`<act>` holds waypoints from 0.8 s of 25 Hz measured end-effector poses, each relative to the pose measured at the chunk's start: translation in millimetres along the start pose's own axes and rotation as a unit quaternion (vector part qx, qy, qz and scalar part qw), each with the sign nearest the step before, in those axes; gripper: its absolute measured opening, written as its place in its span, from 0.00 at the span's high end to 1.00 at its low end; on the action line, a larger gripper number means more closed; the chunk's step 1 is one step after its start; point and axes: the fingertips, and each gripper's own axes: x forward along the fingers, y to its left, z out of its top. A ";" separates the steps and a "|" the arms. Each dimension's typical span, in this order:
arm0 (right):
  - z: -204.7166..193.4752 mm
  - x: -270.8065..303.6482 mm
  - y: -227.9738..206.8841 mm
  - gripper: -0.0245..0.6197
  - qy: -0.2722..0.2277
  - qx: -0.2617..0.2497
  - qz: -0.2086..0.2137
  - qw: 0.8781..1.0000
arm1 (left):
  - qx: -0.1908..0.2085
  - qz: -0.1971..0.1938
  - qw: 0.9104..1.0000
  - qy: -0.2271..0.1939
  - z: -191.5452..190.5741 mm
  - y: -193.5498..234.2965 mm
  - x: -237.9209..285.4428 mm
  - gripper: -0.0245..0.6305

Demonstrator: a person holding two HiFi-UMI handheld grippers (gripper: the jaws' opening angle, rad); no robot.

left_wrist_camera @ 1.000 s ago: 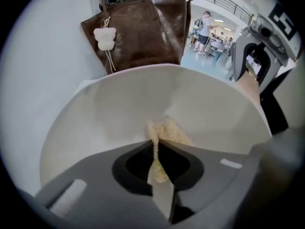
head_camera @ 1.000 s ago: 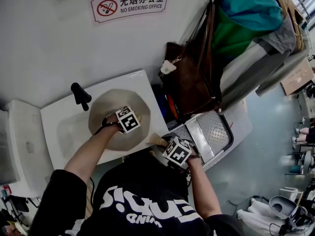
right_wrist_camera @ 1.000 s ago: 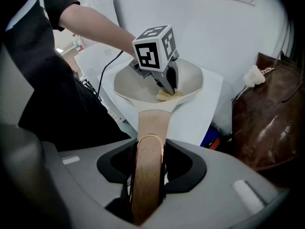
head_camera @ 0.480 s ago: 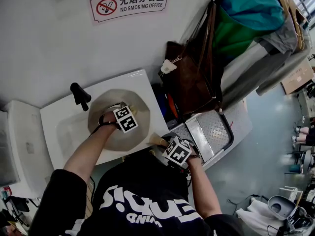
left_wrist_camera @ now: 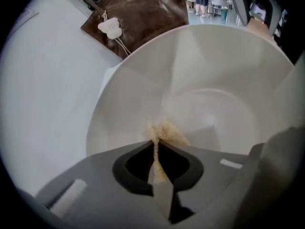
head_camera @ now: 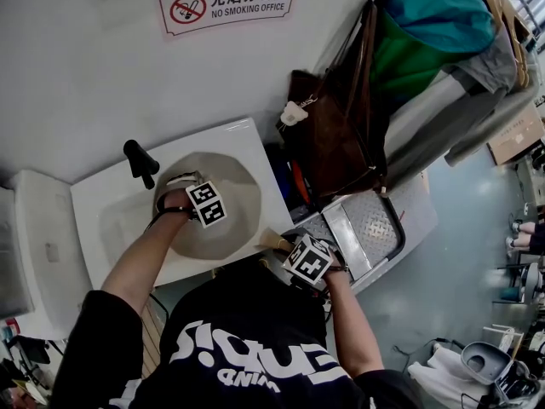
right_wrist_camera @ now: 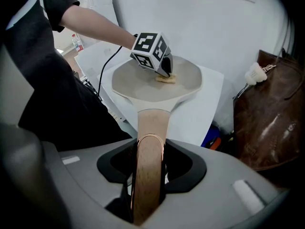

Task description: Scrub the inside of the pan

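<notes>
A beige pan (head_camera: pixel 234 207) lies over a white sink (head_camera: pixel 111 220). Its wooden handle (right_wrist_camera: pixel 150 142) runs back between the jaws of my right gripper (right_wrist_camera: pixel 148 175), which is shut on it; the marker cube of my right gripper (head_camera: pixel 308 261) shows at the pan's near side. My left gripper (head_camera: pixel 197 196) reaches into the pan's left part, shut on a thin tan scrubbing pad (left_wrist_camera: pixel 162 133) that presses on the pan's inner surface (left_wrist_camera: pixel 214 99). From the right gripper view the scrubbing pad (right_wrist_camera: pixel 165 78) sits under the left gripper (right_wrist_camera: pixel 164 70) near the pan's middle.
A black tap (head_camera: pixel 140 162) stands behind the sink. A brown leather bag (head_camera: pixel 332 135) hangs right of the sink, with clothes above it. A metal step plate (head_camera: pixel 370 228) lies on the floor to the right. A no-smoking sign (head_camera: pixel 228 5) is on the wall.
My left gripper has slid with the pad toward the left and the far side of the pan. The right gripper and the handle have stayed put.
</notes>
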 end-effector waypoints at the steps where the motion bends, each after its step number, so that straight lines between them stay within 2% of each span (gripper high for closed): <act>1: 0.1 0.1 0.1 0.71 0.000 0.000 0.001 1.000 | 0.003 0.002 1.000 0.009 -6.3 1.4 0.2 0.93; 5: -0.1 0.4 0.2 0.71 0.001 -0.002 0.003 1.000 | 0.008 -0.002 0.999 0.044 -27.2 0.1 -1.7 0.93; 14: 0.9 -0.2 0.2 0.71 -0.003 0.000 0.003 1.000 | 0.026 -0.047 0.994 0.096 -54.4 -19.6 -9.4 0.93; 20: 1.7 -1.3 0.4 0.71 -0.006 0.001 0.003 1.000 | -0.015 -0.111 0.989 0.098 -56.9 -42.8 -17.7 0.93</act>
